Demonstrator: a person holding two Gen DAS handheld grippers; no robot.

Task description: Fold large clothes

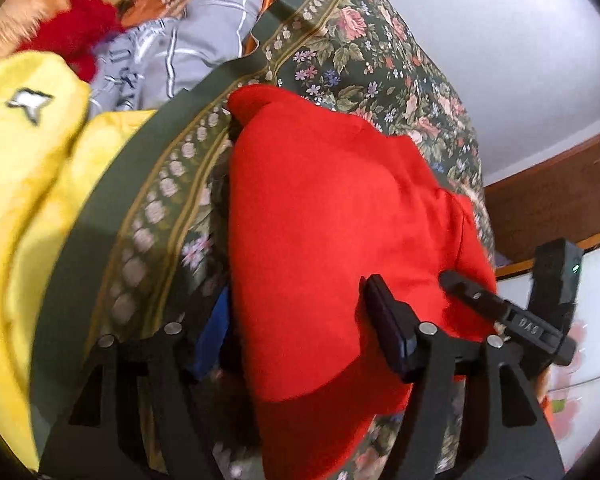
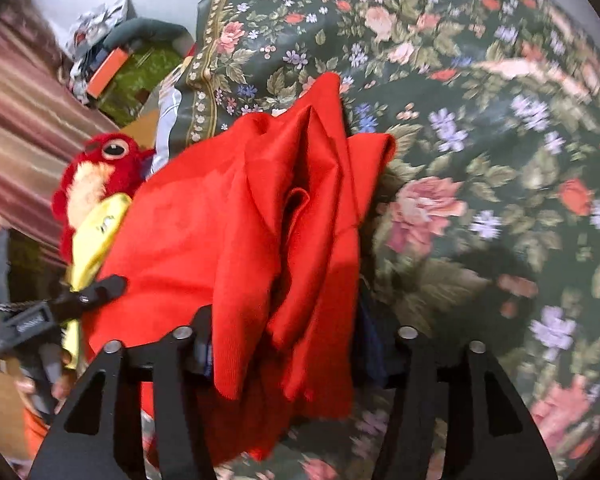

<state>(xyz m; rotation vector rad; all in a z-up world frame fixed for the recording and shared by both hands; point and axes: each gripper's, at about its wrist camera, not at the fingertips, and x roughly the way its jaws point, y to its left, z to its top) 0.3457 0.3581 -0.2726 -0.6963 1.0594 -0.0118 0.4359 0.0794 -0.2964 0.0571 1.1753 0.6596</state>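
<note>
Red garment bunched on floral bedspread, beside yellow cloth; left gripper and right gripper both part-open astride it, pads not pressing; release step; next: regrasp edge, flatten.

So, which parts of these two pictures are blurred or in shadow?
Left wrist view: the yellow cloth at the left edge is smeared, and the lower part of the red garment is in shadow. Right wrist view: the floral cover blurs toward the right edge and carries a dark shadow; both views bend at the rim.
</note>
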